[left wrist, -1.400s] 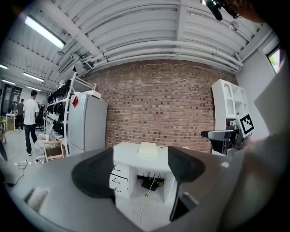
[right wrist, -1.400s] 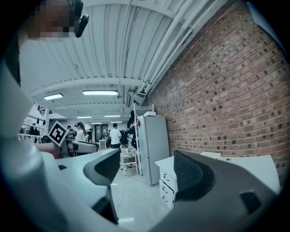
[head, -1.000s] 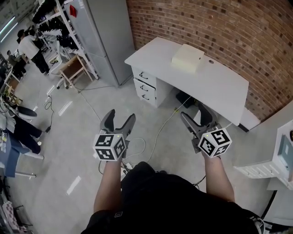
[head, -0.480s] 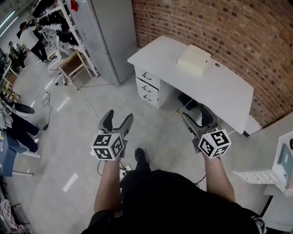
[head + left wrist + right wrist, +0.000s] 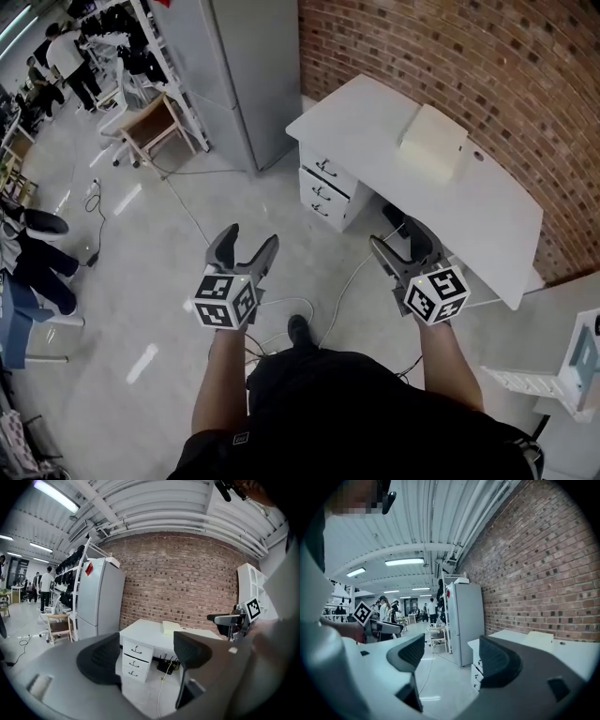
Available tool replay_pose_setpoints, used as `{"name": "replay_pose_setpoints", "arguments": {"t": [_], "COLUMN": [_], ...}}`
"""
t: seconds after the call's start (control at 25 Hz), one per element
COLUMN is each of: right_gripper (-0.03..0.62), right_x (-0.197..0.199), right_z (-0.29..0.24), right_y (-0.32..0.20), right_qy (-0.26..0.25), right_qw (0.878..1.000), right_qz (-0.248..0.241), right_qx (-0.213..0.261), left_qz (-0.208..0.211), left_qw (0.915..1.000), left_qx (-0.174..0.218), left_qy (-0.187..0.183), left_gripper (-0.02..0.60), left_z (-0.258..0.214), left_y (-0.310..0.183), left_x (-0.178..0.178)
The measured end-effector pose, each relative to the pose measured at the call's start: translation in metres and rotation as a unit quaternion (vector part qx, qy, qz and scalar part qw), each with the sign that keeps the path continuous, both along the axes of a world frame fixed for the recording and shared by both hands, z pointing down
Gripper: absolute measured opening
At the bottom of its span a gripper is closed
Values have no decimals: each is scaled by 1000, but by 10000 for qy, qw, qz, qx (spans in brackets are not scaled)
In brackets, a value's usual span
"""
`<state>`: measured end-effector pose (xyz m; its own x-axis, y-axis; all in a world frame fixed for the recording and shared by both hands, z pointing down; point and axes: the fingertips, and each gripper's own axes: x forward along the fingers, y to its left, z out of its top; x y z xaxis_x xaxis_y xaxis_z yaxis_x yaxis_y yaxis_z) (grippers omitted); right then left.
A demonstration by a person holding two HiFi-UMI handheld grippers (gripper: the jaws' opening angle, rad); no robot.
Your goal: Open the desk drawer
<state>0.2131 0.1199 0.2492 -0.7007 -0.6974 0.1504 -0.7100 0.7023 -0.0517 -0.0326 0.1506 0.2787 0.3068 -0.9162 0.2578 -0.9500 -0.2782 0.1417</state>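
A white desk (image 5: 412,187) stands against the brick wall, with a stack of three shut drawers (image 5: 323,186) under its left end. My left gripper (image 5: 248,239) and right gripper (image 5: 395,234) are both held open and empty above the floor, well short of the desk. Between the left gripper's (image 5: 145,656) spread jaws I see the drawers (image 5: 135,658) with their dark handles. From the right gripper (image 5: 452,656), the drawers (image 5: 476,671) peek out beside its right jaw. A cream box (image 5: 433,141) lies on the desktop.
A tall grey cabinet (image 5: 248,75) stands left of the desk. Cables (image 5: 349,279) trail over the floor from under the desk. A wooden stool (image 5: 150,127) and people are at the far left. A white shelf unit (image 5: 553,375) is at the right.
The desk has shifted right and slightly down in the head view as the person moves. A foot now shows between the arms. Both grippers stay open and held as before.
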Motion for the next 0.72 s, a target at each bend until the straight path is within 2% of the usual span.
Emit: {"name": "replay_pose_setpoints", "arguments": {"t": [0.16, 0.36, 0.72], "right_gripper": [331, 331, 331], "right_x": [-54, -98, -129], "right_z": [-3, -18, 25], "right_y": [-38, -70, -96], "right_qy": [120, 204, 438], "right_qw": [9998, 9997, 9977], "right_qz": [-123, -129, -308], "right_qx": [-50, 70, -427], "left_qz": [-8, 45, 128], "left_qw": [9999, 9997, 9977], "left_qx": [-64, -100, -434], "left_qy": [155, 227, 514], "left_gripper": [360, 359, 359], "left_z": [4, 8, 40], "left_y": [-28, -49, -75], "left_x": [-46, -89, -104]}}
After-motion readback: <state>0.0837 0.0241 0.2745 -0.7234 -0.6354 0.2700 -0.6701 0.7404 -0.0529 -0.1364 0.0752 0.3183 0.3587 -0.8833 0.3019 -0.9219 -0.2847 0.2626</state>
